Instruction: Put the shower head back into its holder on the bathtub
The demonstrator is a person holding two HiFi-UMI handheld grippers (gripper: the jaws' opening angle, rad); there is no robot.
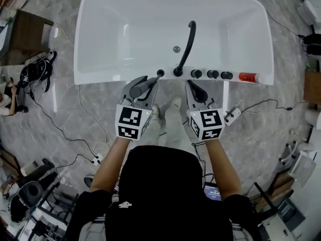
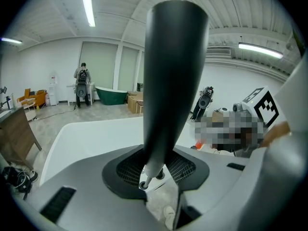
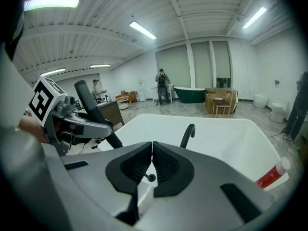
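Step in hand, as judged: the shower head (image 2: pixel 173 71) is to be seated in its holder (image 1: pixel 160 73), the dark ring on the near rim of the bathtub (image 1: pixel 120 78), just left of the spout (image 1: pixel 186 46) base. The wand is not yet in.

How it's best done:
- The narrow end should be lined up over the ring first, w/ the wand's axis matched to the socket.
- It should then be lowered straight in. A tilted entry is likely to jam or scrape the rim.
- The grip shouldn't be let go until the wand is felt to bottom out.
- The knobs (image 1: pixel 212 74) right of the spout base are best kept clear of.

Left gripper (image 1: pixel 146 84): jaws roughly half apart, clamped on the wand's lower part w/ pads on both sides. The narrow end is aimed at the ring left of the spout base — near it but apart.

Right gripper (image 3: pixel 152 153): jaws closed together, nothing b/w them. It is held just right of the spout base, on the near side of the rim.

Shower head: a dark, matte, slim hand-wand. It is narrow at the gripped end, where a pale metal tip is seen, and widens smoothly toward the far end. The spray face isn't shown in any view, and whether a hose is attached can't be told. The smooth taper is judged prone to sliding along the pads if squeezed lightly.
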